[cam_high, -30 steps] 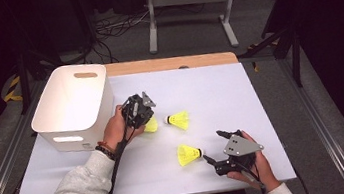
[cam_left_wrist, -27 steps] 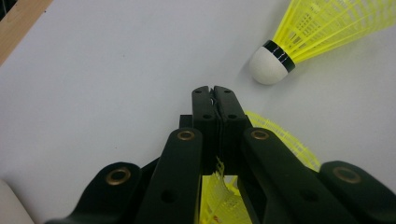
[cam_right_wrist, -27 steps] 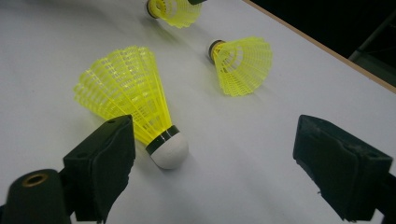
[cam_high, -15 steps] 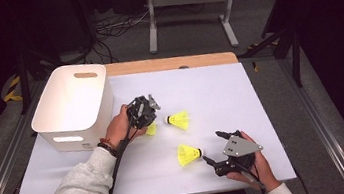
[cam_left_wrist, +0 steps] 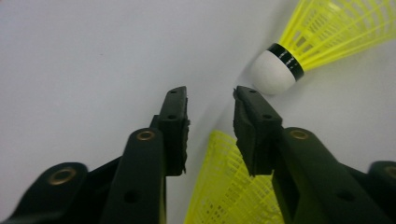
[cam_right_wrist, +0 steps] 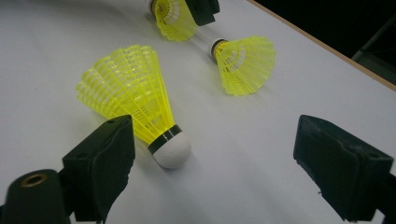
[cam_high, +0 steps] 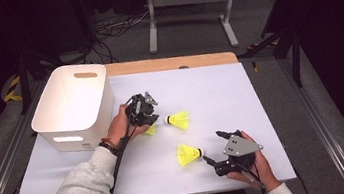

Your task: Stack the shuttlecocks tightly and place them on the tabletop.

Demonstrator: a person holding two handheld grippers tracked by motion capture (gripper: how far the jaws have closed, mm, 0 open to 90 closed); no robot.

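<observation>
Left tongs [cam_high: 151,116] were slightly spread, tips low over the worktop [cam_high: 219,90], gripping nothing. One yellow shuttlecock [cam_left_wrist: 233,186] lay under and between the jaws, skirt only in view. A second shuttlecock [cam_high: 178,120] lay just past the tips, cork [cam_left_wrist: 271,74] nearest them. White bin [cam_high: 73,107] sat behind the left hand. Right tongs [cam_high: 213,148] were spread wide; a third shuttlecock [cam_right_wrist: 135,107] lay beside their left jaw, cork between the jaws.

A white table [cam_high: 273,114] bears a white bin [cam_high: 73,110] and three yellow shuttlecocks [cam_high: 187,154].
</observation>
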